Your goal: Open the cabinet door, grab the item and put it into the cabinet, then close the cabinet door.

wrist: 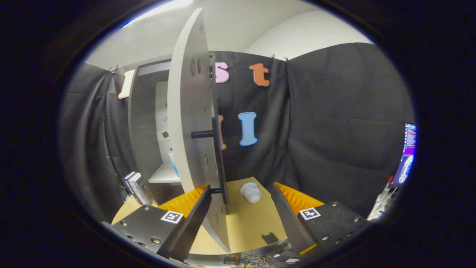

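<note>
The claw (238,219) is wide around the open door (191,130); closing now leaves the item (251,191), at 12 o'clock, on the counter (249,227).

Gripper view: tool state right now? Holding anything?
Tool: open, holding nothing; the open cabinet door stands edge-on between its fingers.

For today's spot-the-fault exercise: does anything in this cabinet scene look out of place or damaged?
Nothing stands out. The door stands open between the open tongs; the pale item sits intact on the table beyond them.
</note>
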A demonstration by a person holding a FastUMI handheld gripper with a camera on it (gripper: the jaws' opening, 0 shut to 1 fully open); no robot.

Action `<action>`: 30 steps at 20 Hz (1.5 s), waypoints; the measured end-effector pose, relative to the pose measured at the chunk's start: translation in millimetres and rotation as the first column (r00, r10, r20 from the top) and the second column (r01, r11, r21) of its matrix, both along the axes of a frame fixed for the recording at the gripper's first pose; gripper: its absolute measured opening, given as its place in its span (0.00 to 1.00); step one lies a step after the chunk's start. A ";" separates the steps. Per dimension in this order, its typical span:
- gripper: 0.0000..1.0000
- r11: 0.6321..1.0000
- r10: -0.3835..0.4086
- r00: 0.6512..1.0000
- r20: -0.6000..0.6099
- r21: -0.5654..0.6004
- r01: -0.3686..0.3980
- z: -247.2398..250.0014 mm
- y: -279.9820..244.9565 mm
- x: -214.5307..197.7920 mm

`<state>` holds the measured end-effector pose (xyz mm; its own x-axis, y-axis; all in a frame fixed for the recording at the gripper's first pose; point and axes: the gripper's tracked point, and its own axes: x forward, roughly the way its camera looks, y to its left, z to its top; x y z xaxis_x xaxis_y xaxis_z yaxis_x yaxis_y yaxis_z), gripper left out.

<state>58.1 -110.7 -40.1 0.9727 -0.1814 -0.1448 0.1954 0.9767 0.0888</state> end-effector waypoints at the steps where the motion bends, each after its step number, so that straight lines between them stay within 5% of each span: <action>1: 0.97 1.000 0.021 1.000 -0.011 -0.009 -0.021 -4.5 6.7 3.4; 15: 1.00 0.943 0.328 0.944 0.023 0.047 -0.329 -11.1 154.9 76.1; 21: 1.00 0.927 0.369 0.929 0.034 0.058 -0.371 -16.6 225.7 131.9; 30: 1.00 0.926 0.377 0.923 0.070 -0.036 -0.376 -7.6 257.3 180.7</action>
